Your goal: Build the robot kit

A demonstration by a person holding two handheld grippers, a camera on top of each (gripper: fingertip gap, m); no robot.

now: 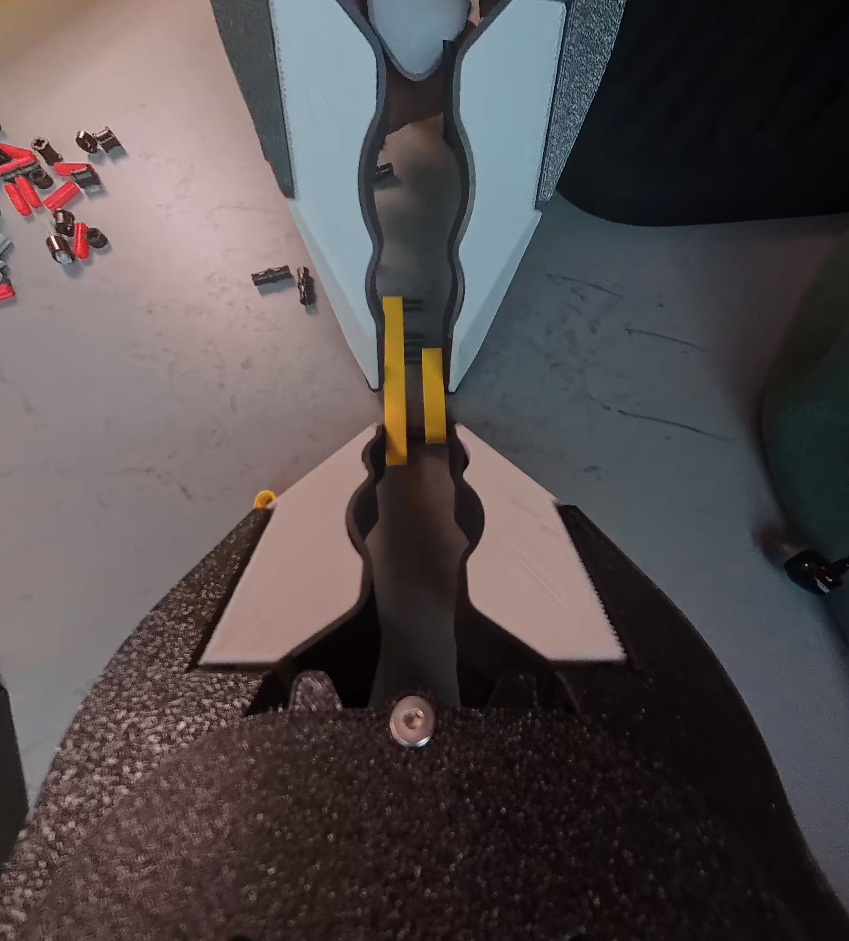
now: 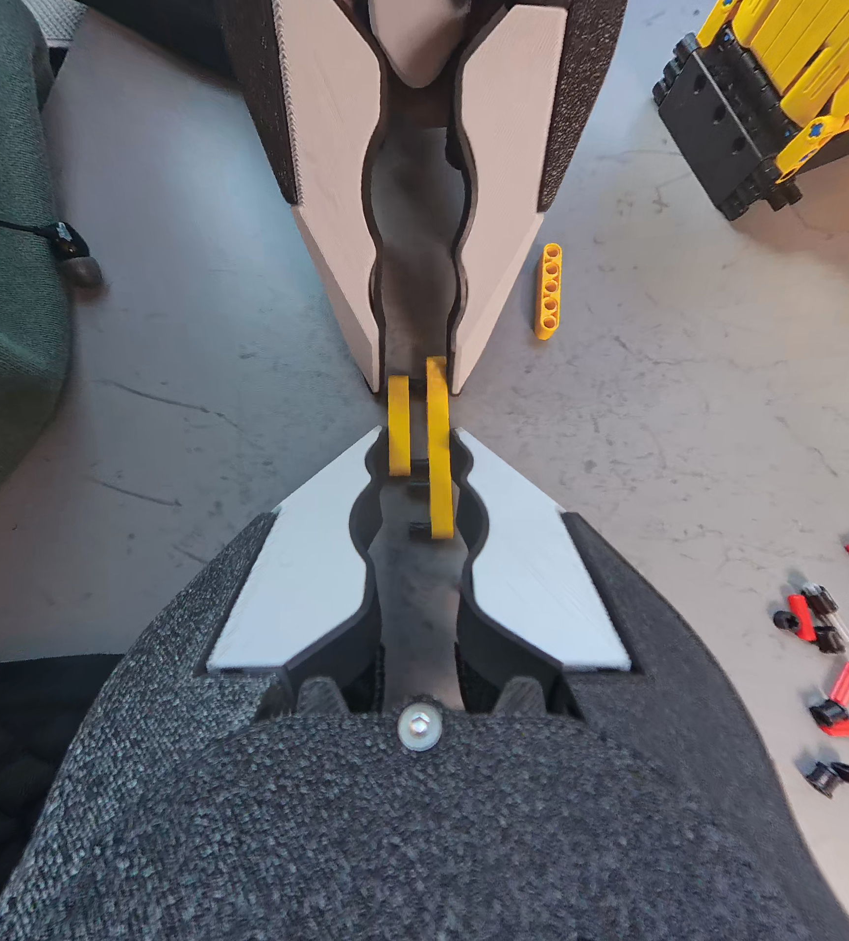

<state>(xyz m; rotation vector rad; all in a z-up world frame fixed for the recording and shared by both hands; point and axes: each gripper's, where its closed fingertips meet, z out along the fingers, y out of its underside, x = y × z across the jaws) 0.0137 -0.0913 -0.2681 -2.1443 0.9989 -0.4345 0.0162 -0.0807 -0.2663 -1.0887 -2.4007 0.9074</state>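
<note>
Yellow beams (image 1: 394, 387) lengthwise between grippers | left gripper (image 1: 414, 433), right gripper (image 2: 418, 433) fingers clamped on them

No readable text, labels, brand marks, numbers or signs in either view. Nothing printed shows on the grippers, the yellow beams, the small red and black parts or the grey table.

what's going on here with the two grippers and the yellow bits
Two hand-held grippers meet tip to tip over a grey table. The left gripper and right gripper are each shut on a pair of yellow beams that stand side by side, joined by black pins. A loose yellow beam, a yellow and black model and a scatter of red and black pins lie around.
</note>
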